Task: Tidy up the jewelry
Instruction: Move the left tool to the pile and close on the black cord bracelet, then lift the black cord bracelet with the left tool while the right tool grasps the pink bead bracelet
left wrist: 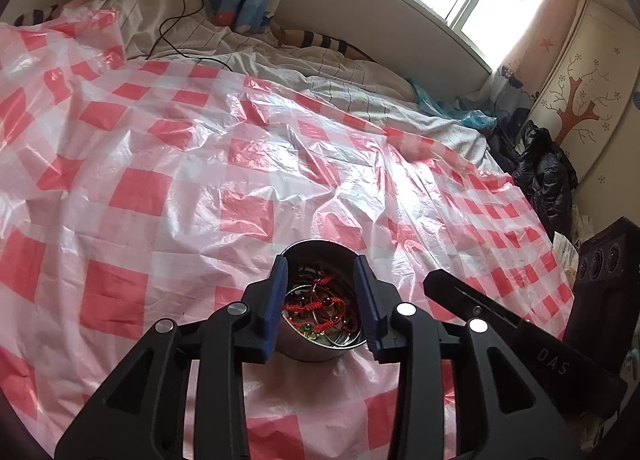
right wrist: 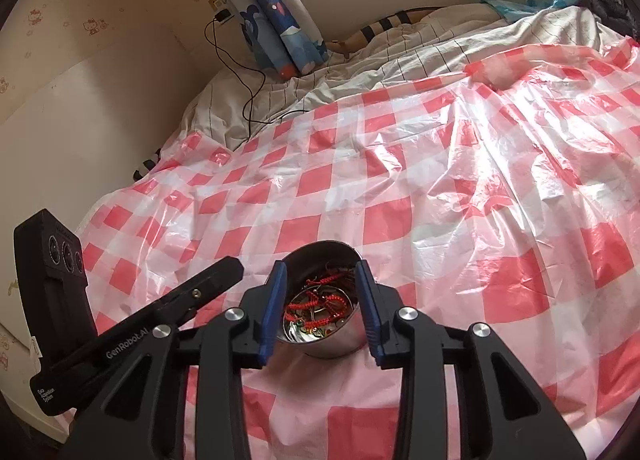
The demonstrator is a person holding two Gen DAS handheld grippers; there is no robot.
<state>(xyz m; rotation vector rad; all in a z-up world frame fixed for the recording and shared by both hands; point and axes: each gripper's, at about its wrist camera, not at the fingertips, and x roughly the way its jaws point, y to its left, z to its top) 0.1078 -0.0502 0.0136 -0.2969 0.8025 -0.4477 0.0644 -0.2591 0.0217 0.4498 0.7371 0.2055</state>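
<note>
— Since both cameras look down into it, where does the steel bowl (left wrist: 318, 302) sit?

— On the bed, on the red-checked plastic sheet (left wrist: 200, 163), close to the near edge. It lies straight ahead of each gripper, framed between the blue fingers.

— And the jewelry?

— Heaped inside: red braided cords (left wrist: 316, 306), thin metal rings, something green at the bottom. Tangled, I think, though the glare makes that hard to judge.

— Is either gripper holding anything?

— No. The left gripper (left wrist: 320, 270) stands wide apart, nothing between its fingers but the view of the bowl. The right gripper (right wrist: 320, 274) is equally spread and bare.

— Which is nearer?

— Hard to separate; each is just short of the rim, left one at the bowl's left, right one opposite. A round bowl has no long axis, so either can dip straight down.
</note>
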